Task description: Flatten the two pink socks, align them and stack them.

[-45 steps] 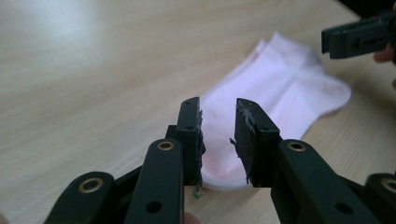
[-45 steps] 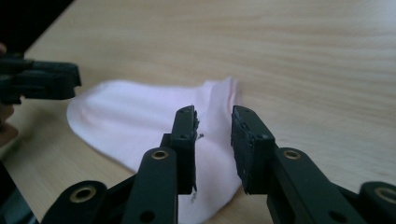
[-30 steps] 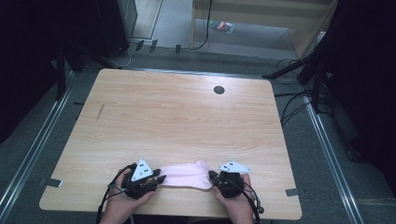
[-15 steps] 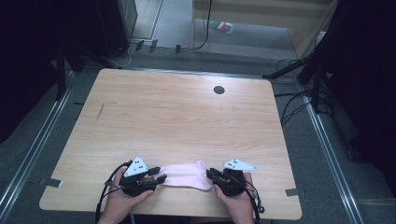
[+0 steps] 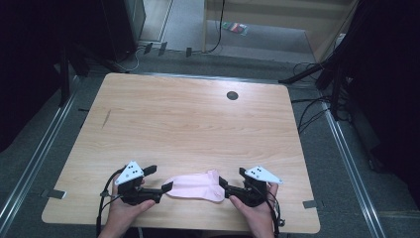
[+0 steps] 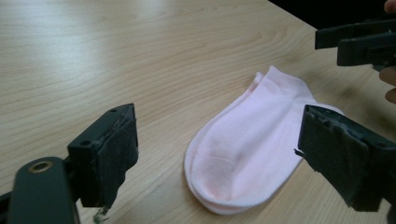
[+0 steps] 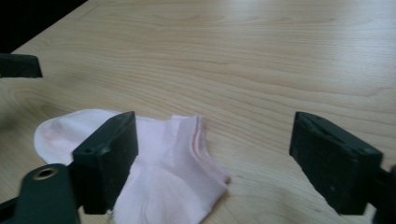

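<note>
Lying flat near the table's (image 5: 198, 119) near edge, the pink sock pair (image 5: 195, 186) sits between the left gripper (image 5: 166, 187) and right gripper (image 5: 223, 186), both wide open and empty, seemingly poised to seize toe and cuff ends.

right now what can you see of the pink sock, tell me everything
The pink sock looks like a pale pink ankle pair, one laid on the other, soft knit. It lies flat near the table's front edge, toe toward the left gripper, cuff toward the right gripper. Both grippers are open and not gripping it.
</note>
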